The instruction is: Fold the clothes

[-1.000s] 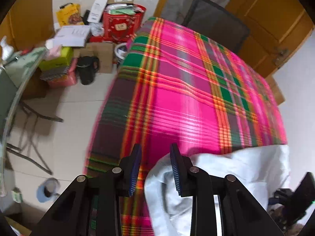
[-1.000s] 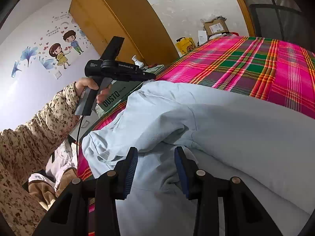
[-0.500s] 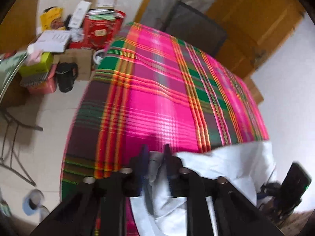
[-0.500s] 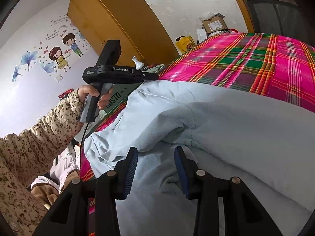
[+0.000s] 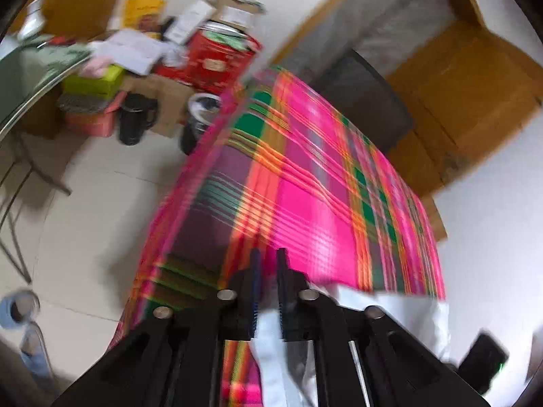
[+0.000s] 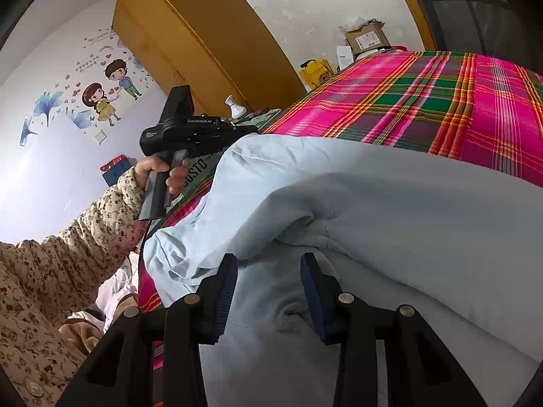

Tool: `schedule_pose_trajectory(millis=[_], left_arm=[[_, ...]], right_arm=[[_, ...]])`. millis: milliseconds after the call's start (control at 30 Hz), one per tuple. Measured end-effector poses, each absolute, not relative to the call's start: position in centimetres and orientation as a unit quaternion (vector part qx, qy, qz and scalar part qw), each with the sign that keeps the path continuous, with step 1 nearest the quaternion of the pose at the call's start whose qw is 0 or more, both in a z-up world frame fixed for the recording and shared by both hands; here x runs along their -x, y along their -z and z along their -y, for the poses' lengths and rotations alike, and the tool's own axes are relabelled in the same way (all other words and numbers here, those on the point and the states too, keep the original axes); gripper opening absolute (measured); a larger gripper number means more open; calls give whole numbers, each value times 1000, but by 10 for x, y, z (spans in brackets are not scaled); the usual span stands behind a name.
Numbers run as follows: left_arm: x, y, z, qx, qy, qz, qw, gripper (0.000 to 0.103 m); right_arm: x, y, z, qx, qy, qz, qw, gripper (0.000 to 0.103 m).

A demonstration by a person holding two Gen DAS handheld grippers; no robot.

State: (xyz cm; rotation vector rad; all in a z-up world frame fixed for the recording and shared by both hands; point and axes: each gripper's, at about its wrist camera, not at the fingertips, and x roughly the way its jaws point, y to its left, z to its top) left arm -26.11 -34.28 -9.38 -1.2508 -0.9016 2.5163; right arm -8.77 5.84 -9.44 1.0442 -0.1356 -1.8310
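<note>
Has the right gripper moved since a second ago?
No. The right gripper sits in the same spot against the fold of the pale blue garment and the plaid bedspread, with its jaws equally wide apart.

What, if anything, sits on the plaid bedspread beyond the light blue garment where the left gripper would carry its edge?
Nothing visible does. The plaid bedspread lies bare beyond the light blue garment, whose edge the left gripper has just closed on.

Bright even daylight, left wrist view motion-blurred, right sharp, fisheye-bent dark corners

Rumpled pale-blue garment (image 6: 390,210) on plaid bed
</note>
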Motion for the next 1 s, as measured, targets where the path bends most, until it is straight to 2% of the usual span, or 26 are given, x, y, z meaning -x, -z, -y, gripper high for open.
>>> schedule_pose_trajectory(millis=[233, 367, 433, 533, 867, 1000], left_arm=[[249, 93, 352, 401, -845, 344, 86, 3], [242, 70, 328, 393, -877, 262, 89, 6], [247, 69, 314, 413, -876, 226, 103, 17], [253, 76, 303, 434, -869, 212, 106, 18], [242, 78, 312, 422, -864, 255, 102, 18], [234, 74, 321, 402, -867, 276, 101, 18]], right_arm=[[91, 98, -60, -436, 749, 67, 495, 39], [92, 98, -59, -437, 748, 67, 495, 39], [92, 99, -59, -437, 748, 67, 496, 39], [92, 99, -59, -437, 748, 67, 496, 39], [91, 98, -58, -433, 754, 59, 491, 39], [76, 68, -41, -383, 783, -6, 490, 40]])
